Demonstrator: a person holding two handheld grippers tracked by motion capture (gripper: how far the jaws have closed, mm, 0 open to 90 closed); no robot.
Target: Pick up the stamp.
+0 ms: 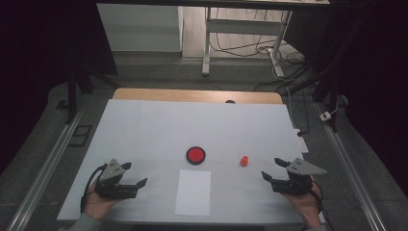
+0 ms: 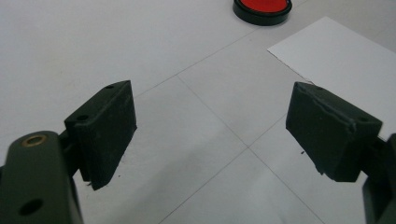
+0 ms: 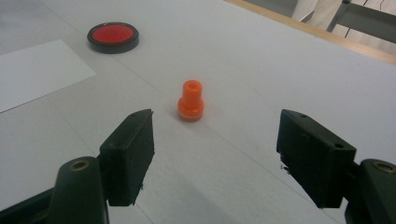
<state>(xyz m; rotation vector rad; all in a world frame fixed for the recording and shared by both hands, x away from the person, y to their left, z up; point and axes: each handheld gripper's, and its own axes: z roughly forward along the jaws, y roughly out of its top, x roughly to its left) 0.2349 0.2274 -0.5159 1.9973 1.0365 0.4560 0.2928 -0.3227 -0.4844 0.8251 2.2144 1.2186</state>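
Note:
A small orange stamp-shaped piece (image 1: 244,160) stands upright on the white table, right of a round black pad with a red centre (image 1: 196,155). A white sheet of paper (image 1: 193,191) lies just in front of the pad. My right gripper (image 1: 273,169) is open, a short way right of the orange piece (image 3: 191,101), which stands ahead of its jaws. My left gripper (image 1: 134,174) is open at the front left, with nothing between its jaws; the paper corner (image 2: 327,56) and the red pad (image 2: 262,8) lie ahead of it.
The white table cover (image 1: 159,125) ends at a wooden strip (image 1: 192,95) at the back. Metal rails (image 1: 53,159) run along both sides of the table. Desk legs and cables (image 1: 240,43) stand on the floor beyond.

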